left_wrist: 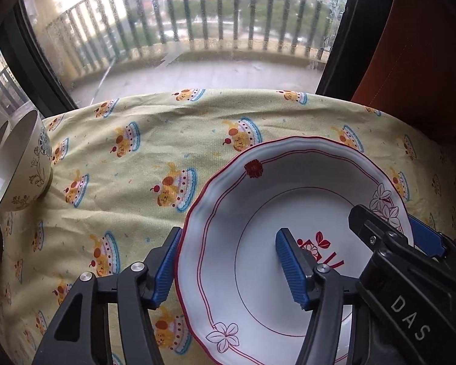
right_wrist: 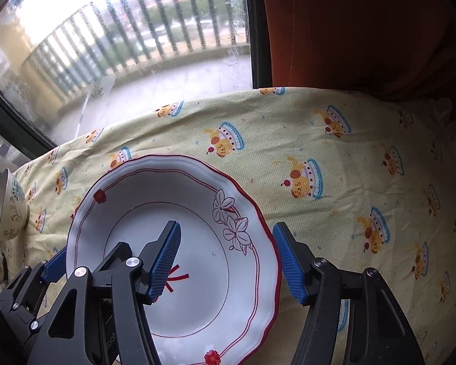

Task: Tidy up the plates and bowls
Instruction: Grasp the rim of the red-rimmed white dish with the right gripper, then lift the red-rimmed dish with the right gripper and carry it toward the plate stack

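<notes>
Left wrist view is showing the left claw (left_wrist: 228,266) and right claw (right_wrist: 226,263) both straddling, not yet clamping, opposite rims of the plate (left_wrist: 267,200) lying on the counter (left_wrist: 143,158); bowls (left_wrist: 21,164) are waiting aside, sorting barely begun

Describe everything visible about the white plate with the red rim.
The plate is a deep white dish, glossy like ceramic, with a scalloped red-edged rim, thin red lines, outlined flowers and a red motif in its well. It lies flat and empty on the yellow cartoon-print tablecloth. The left claw straddles one side of its rim, the right claw the opposite side, not yet clamped.
</notes>
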Motion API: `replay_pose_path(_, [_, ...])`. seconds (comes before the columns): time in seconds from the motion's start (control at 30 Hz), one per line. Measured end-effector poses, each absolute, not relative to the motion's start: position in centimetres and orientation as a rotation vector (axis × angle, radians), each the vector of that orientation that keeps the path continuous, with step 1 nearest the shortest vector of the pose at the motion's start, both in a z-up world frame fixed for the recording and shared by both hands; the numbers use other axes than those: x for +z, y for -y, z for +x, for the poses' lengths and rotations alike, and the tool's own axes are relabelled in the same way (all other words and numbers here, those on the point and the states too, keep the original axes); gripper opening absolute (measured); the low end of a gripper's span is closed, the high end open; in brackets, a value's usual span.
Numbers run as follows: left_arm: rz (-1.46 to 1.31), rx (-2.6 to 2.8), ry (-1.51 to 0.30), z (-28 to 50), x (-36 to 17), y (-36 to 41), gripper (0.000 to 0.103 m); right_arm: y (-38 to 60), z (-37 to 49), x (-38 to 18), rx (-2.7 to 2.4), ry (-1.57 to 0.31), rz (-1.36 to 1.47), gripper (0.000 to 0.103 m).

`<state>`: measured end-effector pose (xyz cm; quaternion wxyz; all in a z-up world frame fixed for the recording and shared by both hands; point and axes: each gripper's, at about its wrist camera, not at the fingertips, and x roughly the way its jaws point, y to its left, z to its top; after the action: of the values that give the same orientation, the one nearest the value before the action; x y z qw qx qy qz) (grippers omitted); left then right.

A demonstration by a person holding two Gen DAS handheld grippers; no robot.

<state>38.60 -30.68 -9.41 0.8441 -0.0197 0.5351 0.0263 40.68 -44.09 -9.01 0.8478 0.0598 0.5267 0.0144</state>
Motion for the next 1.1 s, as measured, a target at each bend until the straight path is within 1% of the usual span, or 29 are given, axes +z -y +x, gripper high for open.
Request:
replay_pose_path(0.57, [-0.087,0.066,-1.182,33.1,-10.0,26.3,0.062,40.9,35.9,-8.9,0.124,-1.184,0.087,0.066])
replay_pose_path(0.67, [-0.111,0.062,-1.177,33.0,-9.9,25.9,0.062,41.2,36.1,-9.0,0.124,-1.183,0.108,0.063])
replay_pose_path(0.73, [-0.114,0.059,-1.174,33.1,-9.9,25.8,0.06,41.3,36.2,-8.9,0.119,-1.16,0.085,0.054])
replay_pose_path(0.83, [-0.126,0.056,-1.176,33.5,-10.0,25.8,0.059,41.3,36.6,-9.0,0.123,-1.155,0.053,0.047])
replay_pose_path(1.03, [-0.122,0.064,-1.176,33.8,-9.9,26.0,0.059,40.8,36.3,-9.9,0.105,-1.171,0.001,0.047])
replay_pose_path(1.1, [-0.123,0.081,-1.177,33.7,-9.8,26.0,0.059,41.0,36.2,-9.9,0.088,-1.179,0.024,0.047])
